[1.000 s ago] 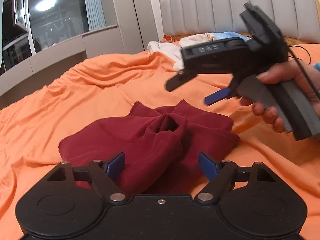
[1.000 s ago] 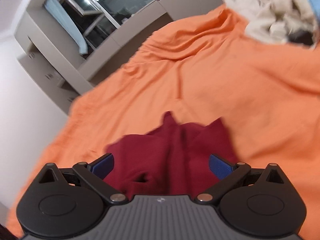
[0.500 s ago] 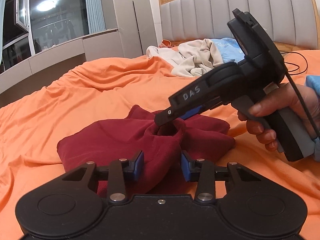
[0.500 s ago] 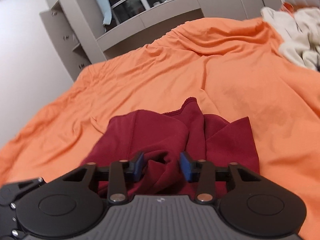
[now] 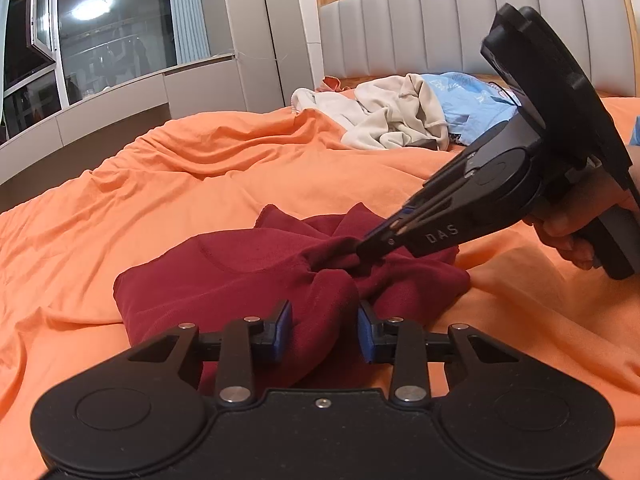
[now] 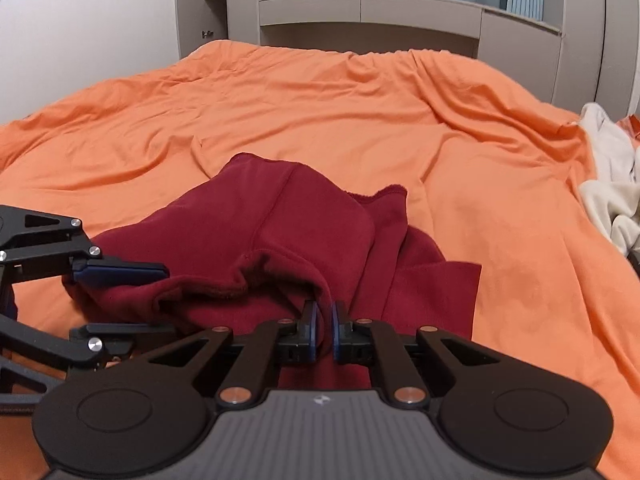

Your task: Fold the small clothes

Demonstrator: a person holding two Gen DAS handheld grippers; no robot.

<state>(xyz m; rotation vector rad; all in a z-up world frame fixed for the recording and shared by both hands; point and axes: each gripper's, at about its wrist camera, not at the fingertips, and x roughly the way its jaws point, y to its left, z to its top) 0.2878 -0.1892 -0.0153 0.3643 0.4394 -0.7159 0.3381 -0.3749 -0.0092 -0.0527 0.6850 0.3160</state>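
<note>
- Work surface: a bed (image 5: 200, 184) with an orange cover; no table is involved.
- Task item: one dark red garment (image 5: 256, 264) lies crumpled on the near middle of the bed, directly in front of both cameras. It is bunched, with loose folds and an open hem or cuff visible in the right wrist view (image 6: 288, 216).
- Left gripper (image 5: 324, 330): fingers (image 5: 280, 330) are partly closed and closing. A thick fold of the garment sits between them, and the pads appear to press on it from both sides.
- Right gripper (image 6: 322, 330): fingers (image 6: 310, 330) are almost together and closing, clamped on a thin edge of the garment. In the left wrist view it reaches in from the right (image 5: 364, 246), tips buried in a raised pinch of cloth, with a hand (image 5: 568, 232) on its grip.
- Other laundry: a heap of cream and light blue clothes (image 5: 400, 120) lies at the far side of the bed, near the headboard (image 5: 460, 20), well apart from the red garment.
- Progress, as a judgement: early. Both grips are being secured; no flat layer or crisp fold is visible.
- Remaining: lift and spread the red garment, fold it, then process the far heap.
</note>
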